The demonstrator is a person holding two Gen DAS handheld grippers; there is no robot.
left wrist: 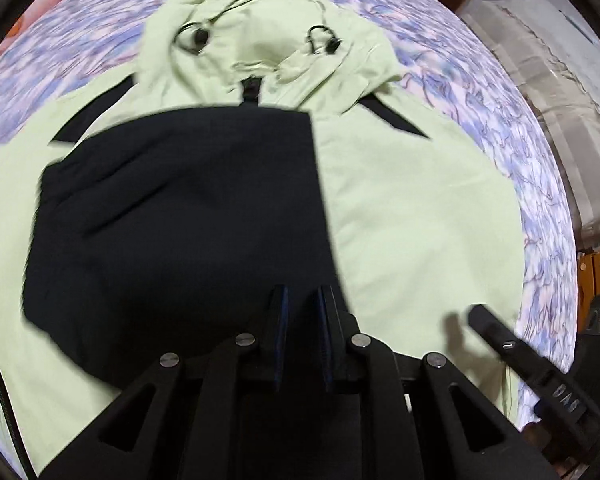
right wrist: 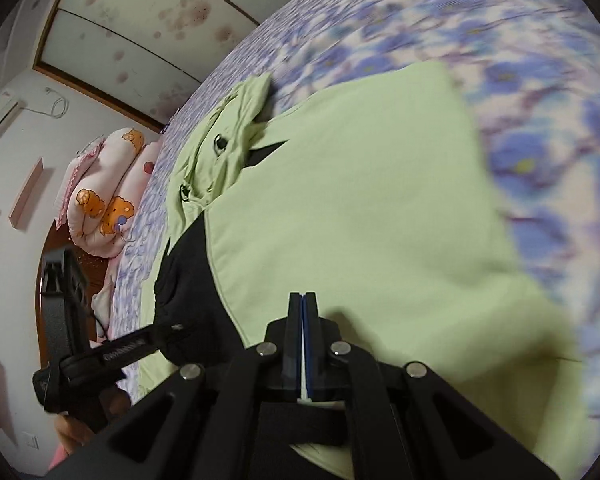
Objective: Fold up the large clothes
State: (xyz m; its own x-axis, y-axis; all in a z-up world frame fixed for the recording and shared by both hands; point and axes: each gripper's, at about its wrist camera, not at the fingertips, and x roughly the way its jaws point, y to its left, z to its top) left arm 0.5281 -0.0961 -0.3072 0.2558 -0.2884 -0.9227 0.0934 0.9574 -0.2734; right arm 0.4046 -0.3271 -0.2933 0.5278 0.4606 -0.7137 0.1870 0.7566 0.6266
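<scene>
Light green hooded jacket (left wrist: 412, 208) spread flat on a floral bedsheet (left wrist: 500, 92).

Nearest, the left gripper (left wrist: 302, 300) hovers over the jacket's black panel (left wrist: 172, 208), fingers slightly parted, gripping nothing. The right gripper (right wrist: 303, 300) has its fingers pressed together above green fabric; whether cloth is pinched cannot be told. Farther off, the hood (left wrist: 260, 36) lies at the jacket's far end. Beyond, pink bedding (right wrist: 108, 196) rests by the wall.

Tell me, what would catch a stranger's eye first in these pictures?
A pale green hooded jacket lies spread across a bed sheet printed with blue flowers, a black panel lying over its middle. The left claw, slightly parted, hangs above that black part; the right claw, pressed shut, hangs over the green fabric.
</scene>
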